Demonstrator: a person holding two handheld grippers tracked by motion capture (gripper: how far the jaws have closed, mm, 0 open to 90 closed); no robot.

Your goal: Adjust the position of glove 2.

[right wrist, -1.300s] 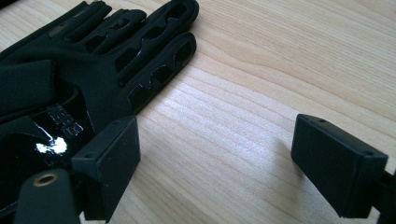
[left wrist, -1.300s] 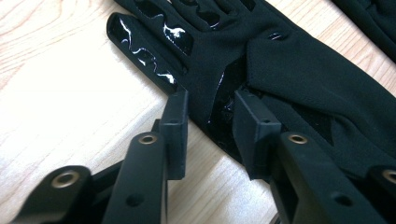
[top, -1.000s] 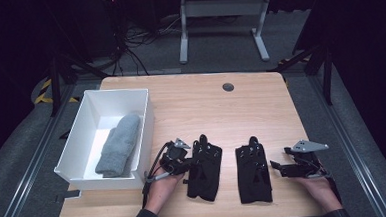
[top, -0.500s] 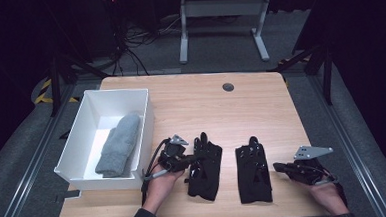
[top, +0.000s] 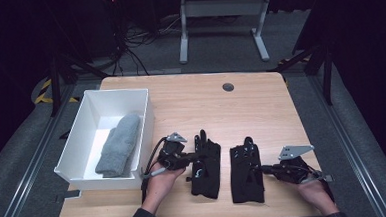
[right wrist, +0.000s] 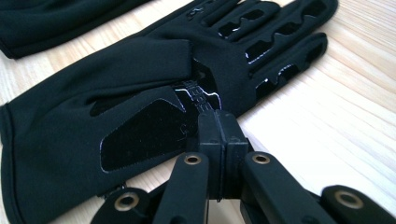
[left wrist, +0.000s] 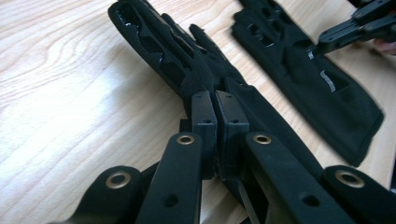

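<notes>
- Dark floor and cables surround a pale wooden table (top: 180, 96); a white bin (top: 75, 149) on its left side holds a grey mitten (top: 119, 145).
- Two black gloves lie flat, side by side, near the front edge.
- Left gripper (left wrist: 215, 109): jaws pressed together at the left glove (top: 206, 163), apparently pinching its edge.
- Right gripper (right wrist: 217, 126): jaws have just closed, tips at the right glove (top: 247, 171)'s edge; whether fabric is caught, I cannot tell.

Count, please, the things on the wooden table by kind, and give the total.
Black fabric gloves: 2 (left one, right one)
Grey knitted mitten: 1
White rectangular plastic box: 1
Total: 4
</notes>
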